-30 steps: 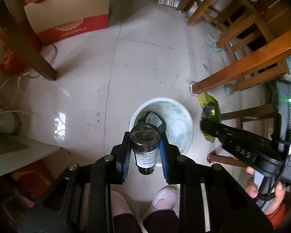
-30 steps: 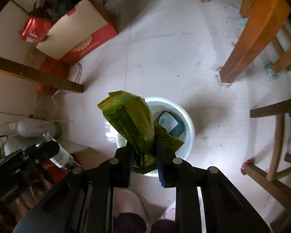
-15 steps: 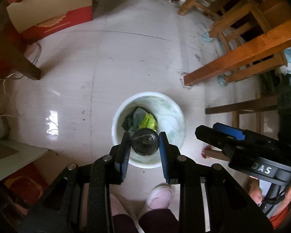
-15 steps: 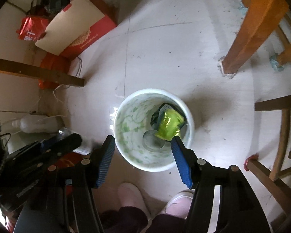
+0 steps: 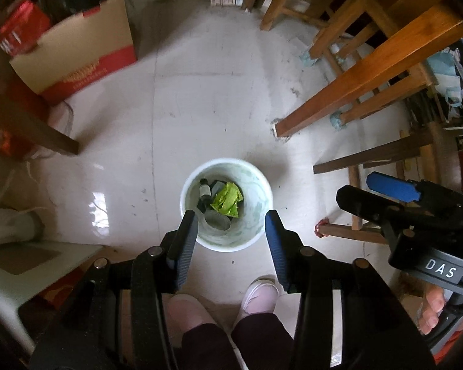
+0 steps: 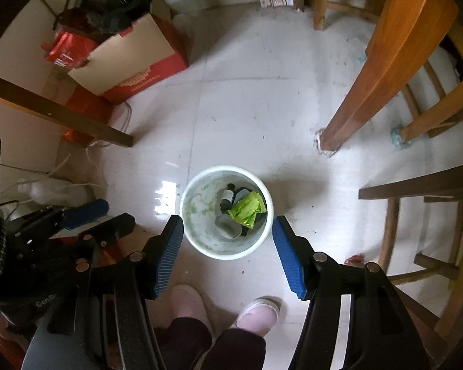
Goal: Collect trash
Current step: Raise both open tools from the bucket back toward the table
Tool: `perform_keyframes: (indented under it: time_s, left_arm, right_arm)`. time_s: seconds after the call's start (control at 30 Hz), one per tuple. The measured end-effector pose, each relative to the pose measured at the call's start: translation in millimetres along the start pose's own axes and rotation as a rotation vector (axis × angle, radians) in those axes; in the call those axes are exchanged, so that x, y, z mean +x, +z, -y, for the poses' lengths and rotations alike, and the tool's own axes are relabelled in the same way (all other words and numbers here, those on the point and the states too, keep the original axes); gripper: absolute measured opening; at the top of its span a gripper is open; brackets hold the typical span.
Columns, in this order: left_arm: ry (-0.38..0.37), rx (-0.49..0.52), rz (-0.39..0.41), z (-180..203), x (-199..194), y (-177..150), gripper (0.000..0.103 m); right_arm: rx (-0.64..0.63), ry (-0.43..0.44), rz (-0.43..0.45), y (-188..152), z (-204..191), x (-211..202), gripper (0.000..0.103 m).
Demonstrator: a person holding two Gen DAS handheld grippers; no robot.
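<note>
1. Inside the white bin on the floor now lie the dark bottle and the green wrapper, side by side.
2. One second earlier the left gripper held the bottle and the right gripper held the wrapper.
3. Both grippers now stand wide apart and carry nothing, raised above the bin.
4. Judgement: both pieces are deposited; any further trash requires a fresh pickup.

Green wrapper inside white bin
</note>
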State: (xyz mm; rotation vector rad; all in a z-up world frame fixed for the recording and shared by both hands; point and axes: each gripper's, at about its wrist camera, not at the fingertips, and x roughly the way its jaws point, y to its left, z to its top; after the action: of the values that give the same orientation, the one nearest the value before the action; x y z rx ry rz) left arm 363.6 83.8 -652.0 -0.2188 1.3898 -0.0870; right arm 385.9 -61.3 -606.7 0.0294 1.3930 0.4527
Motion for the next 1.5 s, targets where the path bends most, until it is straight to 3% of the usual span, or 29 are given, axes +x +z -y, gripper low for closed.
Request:
perform_keyframes:
  time_s: [0.37,0.83,1.17,1.3,1.5]
  left_arm:
    - [0.033,0.053,0.162,18,-184,23,0.044]
    - [0.028,0.116,0.429,32,-414,24,0.044]
    - [0.027,0.138,0.605,25,-536,9,0.046]
    - [0.037,0.161,0.709,26,-577,-1,0.058]
    - [0.000,0.183,0.780,31,-608,0,0.077]
  right_arm:
    - [0.006,0.013,0.119,18,-47,-144,0.056]
    - [-0.024,-0.014,0.406,13,-130,-356,0.056]
    - [-0.011,-0.042,0.613,1,-178,-472,0.056]
    - [-0.013,-0.066,0.702,-10,-189,-505,0.056]
    - [-0.001,-0.117,0.802,-16,-197,-540,0.056]
